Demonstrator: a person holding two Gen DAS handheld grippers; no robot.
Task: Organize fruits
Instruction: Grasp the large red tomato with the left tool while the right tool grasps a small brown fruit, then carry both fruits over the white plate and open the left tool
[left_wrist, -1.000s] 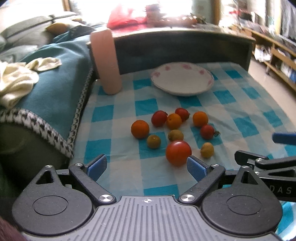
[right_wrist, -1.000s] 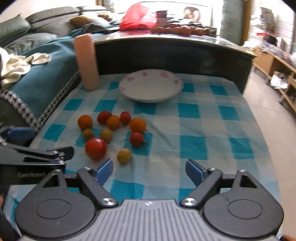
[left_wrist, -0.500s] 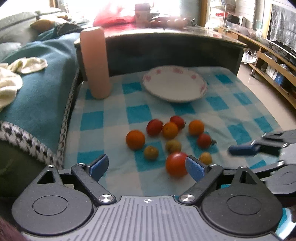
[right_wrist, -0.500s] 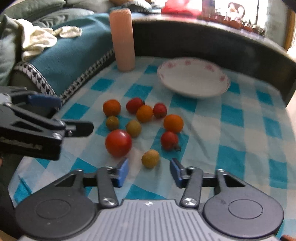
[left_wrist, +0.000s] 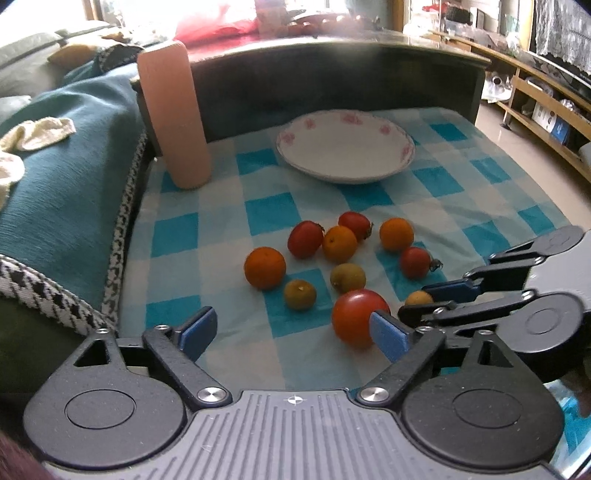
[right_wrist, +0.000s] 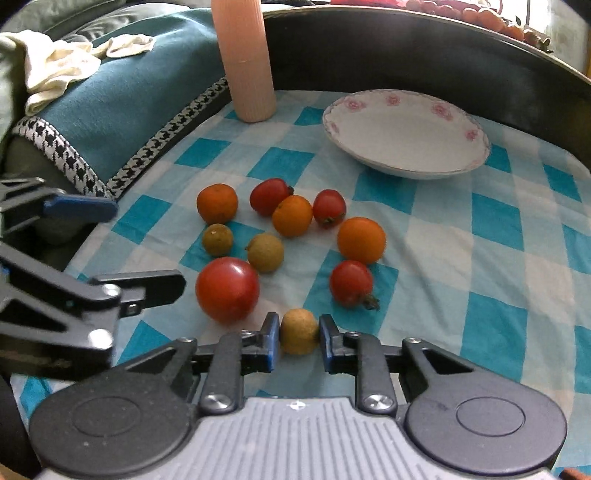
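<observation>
- The right gripper is closed on a small tan fruit, one blue pad touching each side, down at the checked cloth
- Whether that fruit rests on the cloth or is just off it, I cannot tell
- The left gripper is open wide with nothing between its fingers, low over the near edge of the cloth
- Just ahead and left of the right gripper lies the big tomato; in the left view it sits against the left gripper's right finger
- Ahead and right of the right gripper is a small red tomato with its stem, and an orange behind it
- Further ahead is the rest of the cluster: two greenish-brown fruits, two more oranges and two more small tomatoes, all loose on the cloth
- The plate stands well ahead and to the right of both grippers, apart from the fruit
- A pink cylinder stands upright, far ahead and left of the plate
- A teal blanket with a checked border lies off to the left
</observation>
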